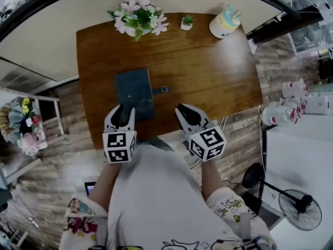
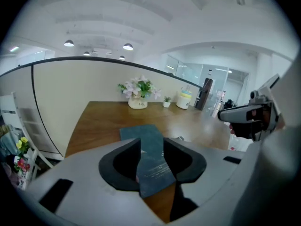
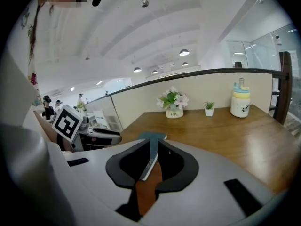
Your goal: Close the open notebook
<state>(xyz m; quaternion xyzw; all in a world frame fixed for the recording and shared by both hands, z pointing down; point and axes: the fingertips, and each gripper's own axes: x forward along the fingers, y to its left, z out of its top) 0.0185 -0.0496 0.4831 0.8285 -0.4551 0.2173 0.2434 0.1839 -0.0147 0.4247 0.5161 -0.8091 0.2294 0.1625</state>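
- One dark teal notebook (image 1: pixel 134 92) lies flat and closed on the wooden table (image 1: pixel 208 72), left of the table's centre and toward its near edge. Its strap (image 1: pixel 161 90) sticks out to the right over the wood.
- Left gripper (image 1: pixel 123 109): positioned at the notebook's near left corner, with its tips overlapping the cover in the head view. The jaws stand moderately apart. The left gripper view shows the cover through the gap, lying on the table beyond the pads. Nothing is gripped.
- Right gripper (image 1: pixel 183 109): positioned just right of the notebook's near right corner, over bare wood and apart from the cover. The jaws stand only a narrow slit apart. The right gripper view shows wood and the notebook's edge through the slit. Nothing is held.
- Both grippers point toward the far side of the table, marker cubes at the near edge.
- Far edge of the table, left to right: a pot of pink and white flowers (image 1: pixel 139 19), a small green plant (image 1: pixel 187 21), a pale yellow container (image 1: pixel 225 24) with a blue cap.
- Floor, near right: a black fan (image 1: pixel 301 208).
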